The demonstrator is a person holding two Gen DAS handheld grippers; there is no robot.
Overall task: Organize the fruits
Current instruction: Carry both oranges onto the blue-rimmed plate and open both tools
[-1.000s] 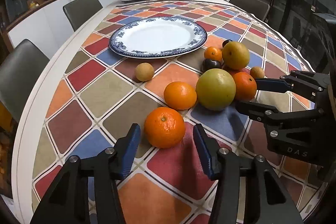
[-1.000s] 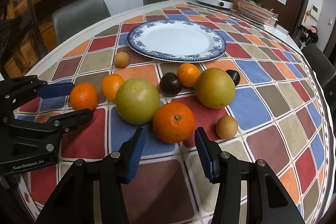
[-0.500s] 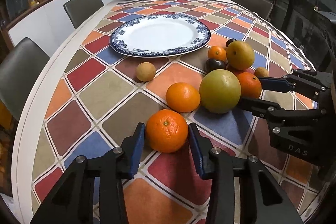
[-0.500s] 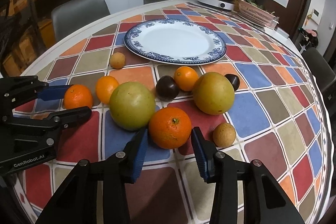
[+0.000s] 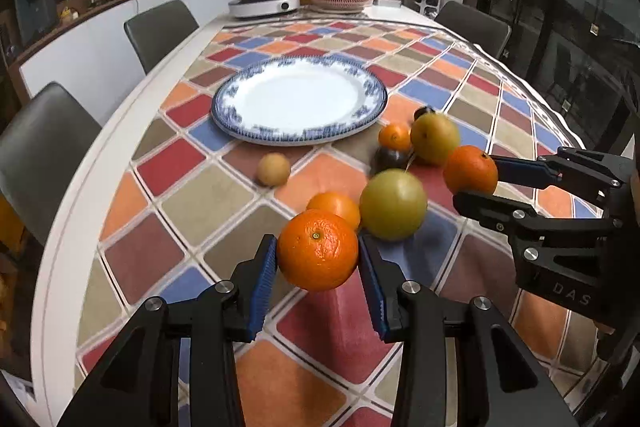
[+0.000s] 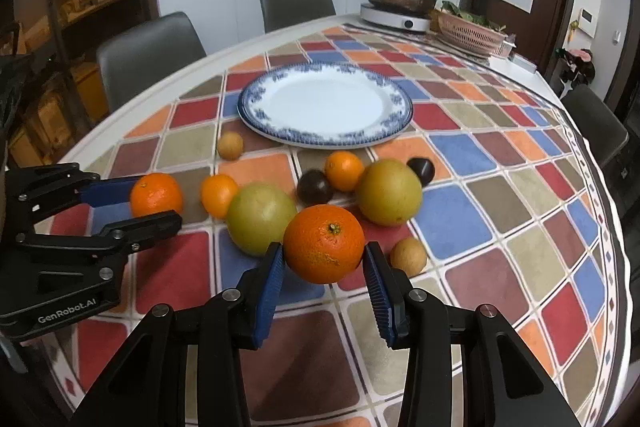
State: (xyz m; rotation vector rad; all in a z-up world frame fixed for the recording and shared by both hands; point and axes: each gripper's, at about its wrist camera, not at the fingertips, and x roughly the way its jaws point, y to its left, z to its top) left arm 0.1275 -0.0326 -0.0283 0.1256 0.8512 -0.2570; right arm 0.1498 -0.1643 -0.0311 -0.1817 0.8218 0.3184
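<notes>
Oranges: my left gripper [image 5: 318, 259] is clamping one [image 5: 317, 249] and my right gripper [image 6: 323, 265] is clamping another [image 6: 324, 243], both lifted above the table [image 6: 460, 155], near the plate [image 6: 325, 103].

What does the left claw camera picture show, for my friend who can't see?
The left claw grips an orange over a colorful checkered table. Nearby the right claw grips another orange; more fruit sits before an empty blue-rimmed plate.
</notes>
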